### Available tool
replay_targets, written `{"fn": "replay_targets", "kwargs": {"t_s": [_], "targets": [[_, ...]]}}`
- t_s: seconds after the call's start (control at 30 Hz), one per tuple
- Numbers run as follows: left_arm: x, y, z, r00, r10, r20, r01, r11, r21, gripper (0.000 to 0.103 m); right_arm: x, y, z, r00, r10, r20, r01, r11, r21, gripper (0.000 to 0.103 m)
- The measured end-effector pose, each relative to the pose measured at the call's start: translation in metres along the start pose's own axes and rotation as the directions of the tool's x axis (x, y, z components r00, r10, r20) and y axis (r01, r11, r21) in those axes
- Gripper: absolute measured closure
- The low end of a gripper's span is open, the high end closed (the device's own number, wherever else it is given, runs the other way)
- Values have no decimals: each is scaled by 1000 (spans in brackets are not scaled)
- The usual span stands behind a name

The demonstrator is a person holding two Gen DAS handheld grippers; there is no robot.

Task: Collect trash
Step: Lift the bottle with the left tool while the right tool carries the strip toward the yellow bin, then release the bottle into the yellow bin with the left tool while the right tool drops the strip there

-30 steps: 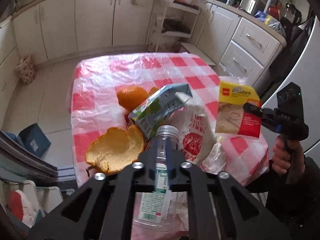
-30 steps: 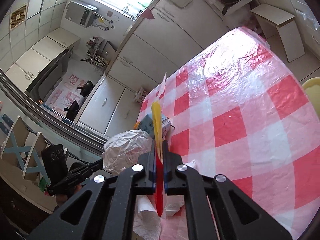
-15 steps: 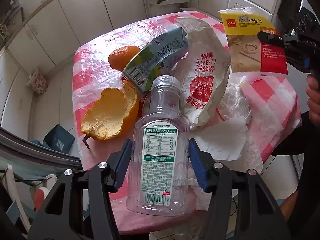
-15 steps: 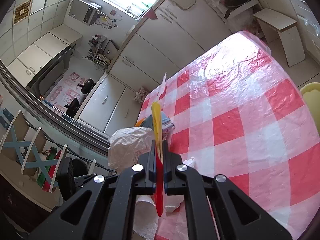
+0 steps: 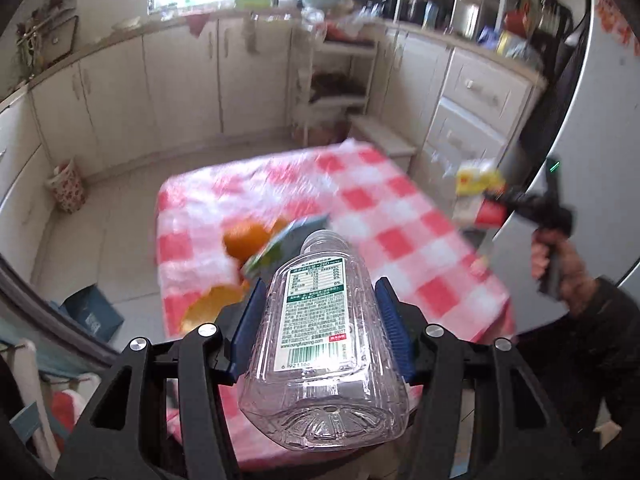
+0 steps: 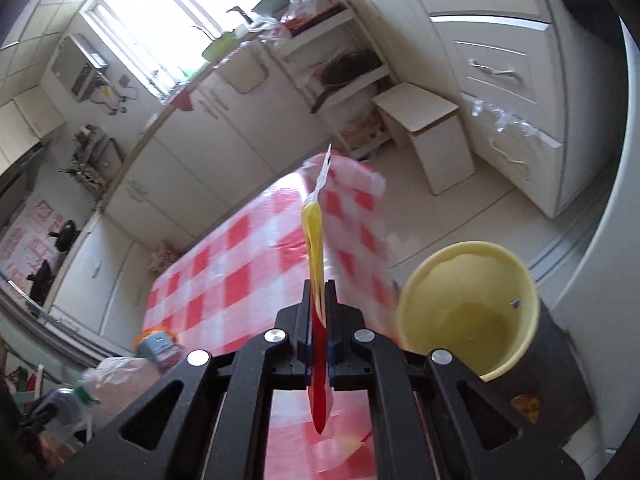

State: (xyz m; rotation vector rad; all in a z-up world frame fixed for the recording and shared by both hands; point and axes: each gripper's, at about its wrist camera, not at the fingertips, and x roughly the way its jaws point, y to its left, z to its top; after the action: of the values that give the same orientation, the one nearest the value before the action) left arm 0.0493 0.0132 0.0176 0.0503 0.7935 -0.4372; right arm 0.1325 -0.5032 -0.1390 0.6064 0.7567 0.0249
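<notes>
My left hand-held gripper (image 5: pixel 320 320) clamps the bottle (image 5: pixel 320 328) above the surface (image 5: pixel 384 224); my right hand-held gripper (image 6: pixel 319 312) pinches the packet (image 6: pixel 314 248), bin (image 6: pixel 468 304) at three o'clock.

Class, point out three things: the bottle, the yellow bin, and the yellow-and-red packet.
bottle (image 5: pixel 316 316), left wrist view, on its label
yellow bin (image 6: pixel 466 308), right wrist view, on its inner wall
packet (image 6: pixel 314 248), right wrist view, on its yellow upper edge

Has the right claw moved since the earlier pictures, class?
Yes. The right claw, shut on the yellow packet, has swung toward the yellow bin; it now shows nearer and fuller beside the checked table.
</notes>
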Motion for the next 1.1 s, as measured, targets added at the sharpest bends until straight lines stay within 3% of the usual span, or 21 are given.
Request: {"fn": "replay_targets", "kwargs": {"t_s": [0.13,0.27,0.33,0.37,0.4,0.47,0.57,0.63,0.7,0.77,0.83,1.1], "targets": [[-5,-27,32,992,-92,81,92,996,0,50,36,-40,18,989,-140,-55,142,990,27,97],[12,-70,58,981,-170,93,167,985,43,50,74,-68,22,974,-186,-131,193,980,40,97],[32,-92,69,977,-200,74,197,979,51,50,100,-86,20,957,-167,-236,187,980,66,95],[43,-102,71,976,-206,63,203,978,54,50,108,-91,19,946,-189,-263,213,975,67,89],[58,-114,75,974,-221,45,219,974,57,50,110,-91,18,938,-212,-274,237,969,64,75],[92,-134,80,968,-251,6,250,967,49,50,109,-94,23,932,-227,-283,259,963,81,56],[153,-166,84,955,-290,-66,291,957,13,50,82,-85,42,960,-178,-216,208,970,124,56],[201,-190,84,944,-306,-120,306,952,-16,50,48,-67,62,986,-130,-104,144,980,134,54],[244,-210,82,936,-309,-166,308,951,-35,50,14,-46,78,996,-93,17,91,990,108,45],[283,-233,81,928,-306,-211,305,952,-40,50,-20,-25,86,988,-61,139,53,997,64,39],[323,-259,80,922,-291,-253,292,956,-36,50,-40,-11,89,978,-47,202,42,999,26,38],[412,-315,77,912,-220,-347,228,974,-20,49,-59,-3,98,968,3,250,-1,1000,-7,38]]}}
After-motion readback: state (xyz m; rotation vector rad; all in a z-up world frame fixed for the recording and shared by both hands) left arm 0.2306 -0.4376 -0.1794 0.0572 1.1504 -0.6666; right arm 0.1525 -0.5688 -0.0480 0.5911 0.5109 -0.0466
